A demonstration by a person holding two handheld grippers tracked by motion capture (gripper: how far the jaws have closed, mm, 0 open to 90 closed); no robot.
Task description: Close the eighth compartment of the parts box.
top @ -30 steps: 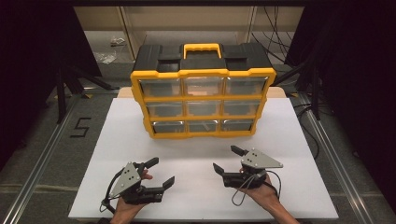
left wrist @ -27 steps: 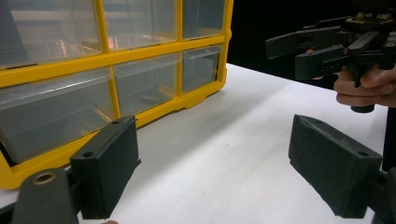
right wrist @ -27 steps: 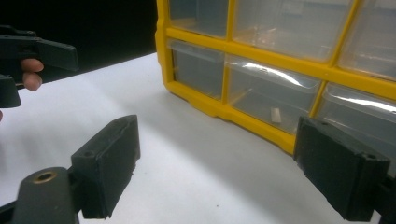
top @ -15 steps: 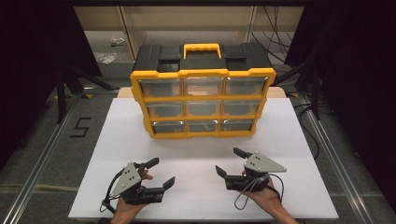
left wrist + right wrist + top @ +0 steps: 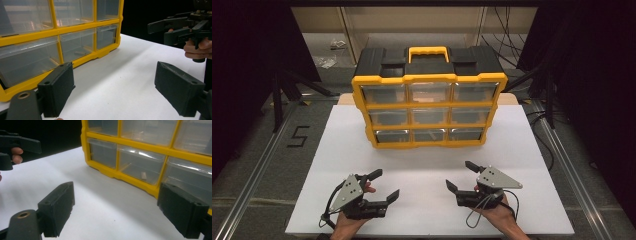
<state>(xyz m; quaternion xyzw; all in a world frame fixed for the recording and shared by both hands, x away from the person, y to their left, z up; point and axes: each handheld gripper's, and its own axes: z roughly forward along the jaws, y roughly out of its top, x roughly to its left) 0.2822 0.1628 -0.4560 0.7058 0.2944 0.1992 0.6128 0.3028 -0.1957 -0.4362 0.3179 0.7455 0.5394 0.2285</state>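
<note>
A white rectangular table (image 5: 522, 150) holds a yellow plastic drawer cabinet (image 5: 429, 112) with nine clear drawers, a black top and a yellow handle, standing upright at the far middle. Near the front edge, well apart from it, the left gripper (image 5: 384, 185) and right gripper (image 5: 459, 175) face each other, both spread wide and empty.

- The organizer (image 5: 429, 110) has a glossy yellow plastic frame, with a matt black plastic top.
- Its drawers (image 5: 77, 43) are clear, smooth plastic that catches glints.
- The table (image 5: 532, 150) is white, smooth and matt.
- The gripper pads (image 5: 58, 205) look like matt black, slightly grainy foam or rubber.
</note>
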